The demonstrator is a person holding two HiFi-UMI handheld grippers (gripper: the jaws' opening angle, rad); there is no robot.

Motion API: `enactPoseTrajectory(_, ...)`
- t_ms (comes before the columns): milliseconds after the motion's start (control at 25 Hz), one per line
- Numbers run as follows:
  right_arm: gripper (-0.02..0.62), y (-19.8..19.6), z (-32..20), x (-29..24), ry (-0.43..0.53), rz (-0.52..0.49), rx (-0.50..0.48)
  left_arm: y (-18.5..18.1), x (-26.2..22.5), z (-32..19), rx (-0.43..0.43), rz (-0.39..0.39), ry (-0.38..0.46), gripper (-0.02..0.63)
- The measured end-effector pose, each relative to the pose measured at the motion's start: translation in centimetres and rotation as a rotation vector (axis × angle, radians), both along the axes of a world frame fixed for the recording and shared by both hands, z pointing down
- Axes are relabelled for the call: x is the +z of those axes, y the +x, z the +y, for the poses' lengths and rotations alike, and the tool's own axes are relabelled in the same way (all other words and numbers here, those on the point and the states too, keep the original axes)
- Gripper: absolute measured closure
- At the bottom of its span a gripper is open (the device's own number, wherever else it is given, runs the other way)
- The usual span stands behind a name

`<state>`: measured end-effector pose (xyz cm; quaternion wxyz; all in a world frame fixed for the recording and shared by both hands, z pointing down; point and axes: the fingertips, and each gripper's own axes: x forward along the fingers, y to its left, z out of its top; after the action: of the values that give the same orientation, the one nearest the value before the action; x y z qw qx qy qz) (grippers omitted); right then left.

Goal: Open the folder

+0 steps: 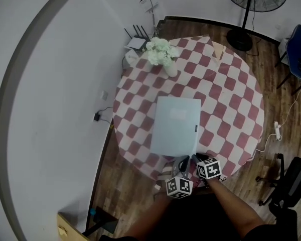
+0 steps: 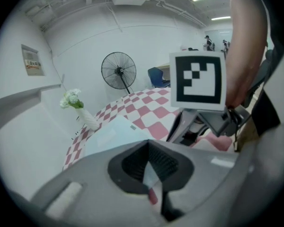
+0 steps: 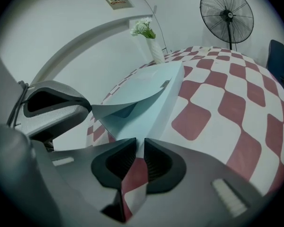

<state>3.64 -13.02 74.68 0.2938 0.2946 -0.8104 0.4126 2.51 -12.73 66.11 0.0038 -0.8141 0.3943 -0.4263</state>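
A pale blue folder (image 1: 175, 125) lies on the near half of the round table with the red-and-white checked cloth (image 1: 226, 89). My left gripper (image 1: 182, 160) is shut on the near edge of the folder's top cover (image 3: 132, 91). The cover curls up off the lower sheet there, and a pale strip of it shows between the left gripper's (image 2: 149, 167) pads. My right gripper (image 1: 199, 158) sits just to the right at the table's near edge. In the right gripper (image 3: 139, 157) view its jaws stand almost together with a fold of the checked cloth (image 3: 132, 183) between them.
A white vase of white flowers (image 1: 163, 54) stands at the table's far side. A standing fan (image 1: 251, 4) is beyond the table, with a blue chair (image 1: 298, 49) at right. A black office chair (image 1: 291, 185) is at near right. A white wall curves along the left.
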Motion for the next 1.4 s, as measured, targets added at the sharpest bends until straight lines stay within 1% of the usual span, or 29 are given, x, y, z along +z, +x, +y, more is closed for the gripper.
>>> enactPoseTrajectory(120, 0.532, -0.1, -0.2, 0.0, -0.001, -0.002, -0.012, -0.6, -0.7, -0.6, -0.070, 0.049, -0.009, 0.607)
enactPoseTrajectory(360, 0.532, -0.3, -0.1, -0.2, 0.004, 0.020, -0.041, -1.0, -2.2, -0.9, -0.111, 0.087, 0.004, 0.607)
enactPoseTrajectory(520, 0.543, -0.4, 0.0, -0.4, 0.017, 0.031, -0.052, -2.7, -3.2, -1.1, -0.197, 0.132, 0.012, 0.607)
enactPoseTrajectory(720, 0.548, -0.7, 0.2, -0.7, 0.022, 0.036, -0.041, -4.4, -5.9, -1.1, -0.255, 0.152, 0.083, 0.607)
enactPoseTrajectory(920, 0.548, -0.8, 0.1, -0.7, 0.041, 0.051, -0.052, -7.4, -9.1, -1.4, -0.370, 0.196, 0.165, 0.607)
enactPoseTrajectory(1160, 0.551, -0.9, 0.4, -0.9, 0.041, 0.064, -0.055, -11.8, -11.8, -0.9, -0.491, 0.212, 0.236, 0.606)
enactPoseTrajectory(1240, 0.551, -1.0, 0.4, -1.2, 0.041, 0.063, -0.069, -13.5, -12.6, -1.0, -0.530, 0.204, 0.279, 0.606)
enactPoseTrajectory(1320, 0.549, -1.1, 0.3, -1.4, 0.044, 0.065, -0.074, -15.7, -13.9, -1.2, -0.588, 0.210, 0.336, 0.606)
enactPoseTrajectory(1400, 0.549, -1.0, 0.3, -1.2, 0.042, 0.066, -0.067, -18.2, -14.7, -1.3, -0.641, 0.218, 0.369, 0.604)
